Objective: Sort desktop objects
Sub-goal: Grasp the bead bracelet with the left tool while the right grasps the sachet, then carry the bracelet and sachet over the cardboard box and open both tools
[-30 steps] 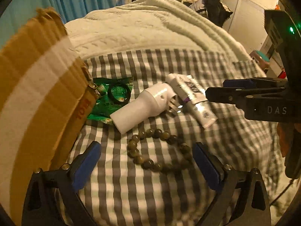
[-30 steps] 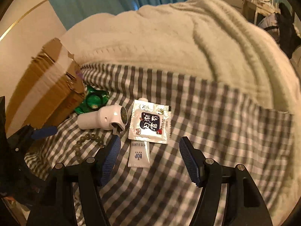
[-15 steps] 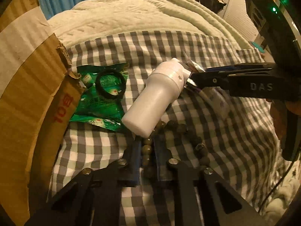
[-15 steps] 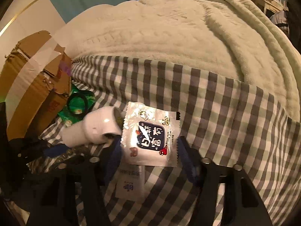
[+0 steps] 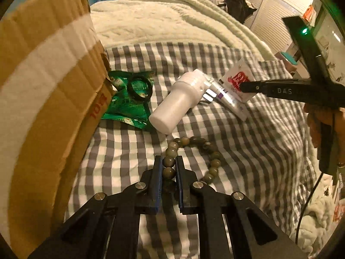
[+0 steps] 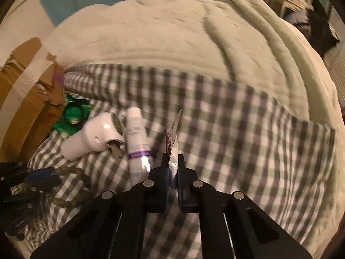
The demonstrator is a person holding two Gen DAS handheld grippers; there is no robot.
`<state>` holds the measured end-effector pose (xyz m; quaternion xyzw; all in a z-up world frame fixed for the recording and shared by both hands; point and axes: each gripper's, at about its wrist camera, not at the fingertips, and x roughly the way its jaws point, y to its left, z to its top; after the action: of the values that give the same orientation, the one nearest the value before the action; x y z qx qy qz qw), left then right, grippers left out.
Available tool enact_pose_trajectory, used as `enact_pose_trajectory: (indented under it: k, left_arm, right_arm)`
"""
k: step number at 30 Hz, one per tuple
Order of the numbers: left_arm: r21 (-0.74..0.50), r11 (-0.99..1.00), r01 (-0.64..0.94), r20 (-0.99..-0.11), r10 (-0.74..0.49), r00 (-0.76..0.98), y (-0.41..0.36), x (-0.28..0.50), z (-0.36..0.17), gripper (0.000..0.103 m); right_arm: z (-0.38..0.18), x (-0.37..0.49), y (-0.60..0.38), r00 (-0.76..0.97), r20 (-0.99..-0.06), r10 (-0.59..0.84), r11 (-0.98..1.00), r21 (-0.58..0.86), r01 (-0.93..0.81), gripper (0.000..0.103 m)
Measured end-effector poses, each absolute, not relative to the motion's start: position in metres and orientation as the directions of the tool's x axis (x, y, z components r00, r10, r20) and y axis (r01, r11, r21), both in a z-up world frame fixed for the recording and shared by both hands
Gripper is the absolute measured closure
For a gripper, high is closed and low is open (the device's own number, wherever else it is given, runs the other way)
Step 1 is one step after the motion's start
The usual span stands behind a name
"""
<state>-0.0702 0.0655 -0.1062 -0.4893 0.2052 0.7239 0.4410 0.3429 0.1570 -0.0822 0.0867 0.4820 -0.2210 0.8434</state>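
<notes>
My left gripper [image 5: 169, 161] is shut on the near side of a green-brown bead bracelet [image 5: 212, 157] lying on the checked cloth [image 5: 248, 151]. My right gripper [image 6: 172, 161] is closing on a white snack packet [image 6: 173, 138] with red print. The pads press on the packet, which stands edge-on and lifted off the cloth. In the left wrist view the same packet [image 5: 237, 78] hangs from the right gripper [image 5: 243, 85] at the right. A white tube with a purple band [image 6: 138, 142] and a white handheld device [image 6: 92, 136] lie just left of it.
A cardboard box [image 5: 43, 86] stands along the left. Beside it lies a green packet [image 5: 127, 105] with a black ring [image 5: 139, 88] on top. A cream blanket [image 5: 172, 17] is heaped behind the cloth. A person's hand [image 5: 323, 118] holds the right gripper.
Both grippers went from open to shut: the left closed on the bracelet, the right on the white packet. The packet was flat on the tube and now stands edge-on, uncovering the tube.
</notes>
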Motion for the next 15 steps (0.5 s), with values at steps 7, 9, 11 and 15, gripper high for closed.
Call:
enact_pose_trajectory:
  k: [7, 9, 11, 15]
  left_arm:
    - [-0.179, -0.500, -0.847, -0.839, 0.528, -0.134, 0.062, -0.069, -0.064, 0.092]
    - [-0.186, -0.505, -0.843, -0.821, 0.551, -0.148, 0.060, -0.070, -0.047, 0.092]
    - [-0.187, -0.506, -0.842, -0.795, 0.581, -0.172, 0.058, -0.070, -0.027, 0.092]
    - [-0.175, -0.523, -0.834, -0.727, 0.640, -0.249, 0.043, -0.080, 0.027, 0.092]
  right_arm:
    - [-0.042, 0.324, 0.185, 0.506, -0.814, -0.284, 0.900, -0.045, 0.433, 0.098]
    - [-0.025, 0.323, 0.199, 0.535, -0.801, -0.268, 0.911, -0.030, 0.412, 0.098]
    - [-0.005, 0.328, 0.217, 0.576, -0.778, -0.251, 0.925, -0.017, 0.380, 0.098]
    - [0.039, 0.347, 0.272, 0.663, -0.724, -0.194, 0.963, -0.012, 0.268, 0.098]
